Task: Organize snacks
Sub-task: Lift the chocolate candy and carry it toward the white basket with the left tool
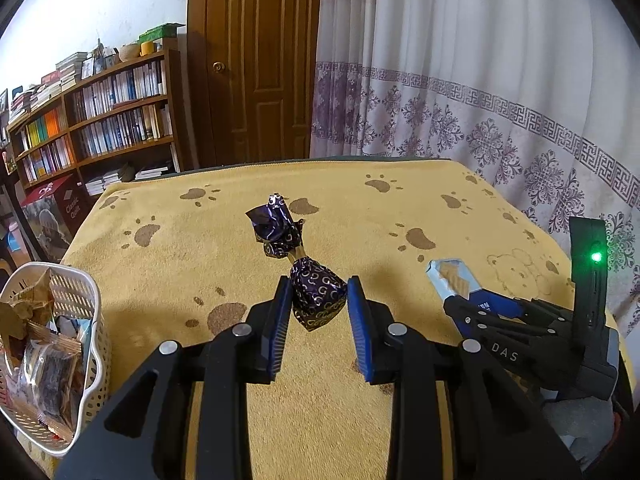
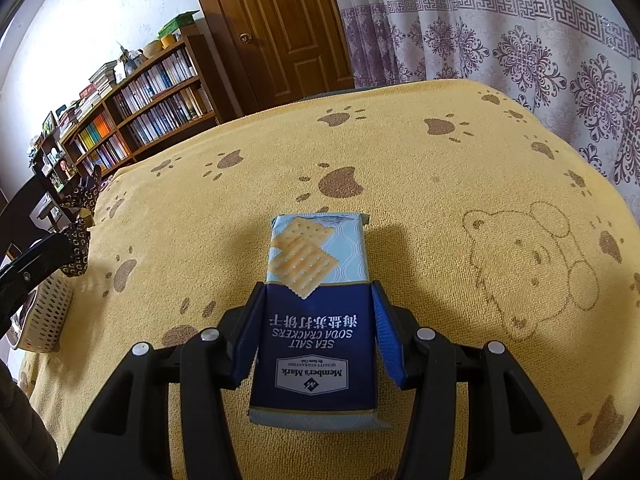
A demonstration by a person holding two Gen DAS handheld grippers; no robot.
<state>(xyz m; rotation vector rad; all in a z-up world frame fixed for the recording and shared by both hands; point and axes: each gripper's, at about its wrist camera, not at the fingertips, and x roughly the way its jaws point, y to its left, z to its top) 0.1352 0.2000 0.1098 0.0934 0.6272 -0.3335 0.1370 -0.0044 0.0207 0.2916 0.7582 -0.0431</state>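
A string of purple foil-wrapped candies (image 1: pixel 316 300) sits between the blue pads of my left gripper (image 1: pixel 319 280), which is shut on the nearest candy. The rest of the string (image 1: pixel 274 224) points away over the yellow paw-print towel (image 1: pixel 400 200). My right gripper (image 2: pixel 318 286) is shut on a blue pack of sea salt soda crackers (image 2: pixel 316 252); its pads press both long sides. In the left wrist view that pack (image 1: pixel 450 276) sticks out of the right gripper at the right. A white perforated basket (image 1: pixel 86 288) holding several wrapped snacks stands at the table's left edge.
The towel covers the whole table. The basket (image 2: pixel 44 312) sits left of the right gripper, with the left gripper's arm (image 2: pixel 24 272) above it. Beyond the table are a bookshelf (image 1: pixel 100 120), a brown door (image 1: pixel 256 60) and a patterned curtain (image 1: pixel 480 100).
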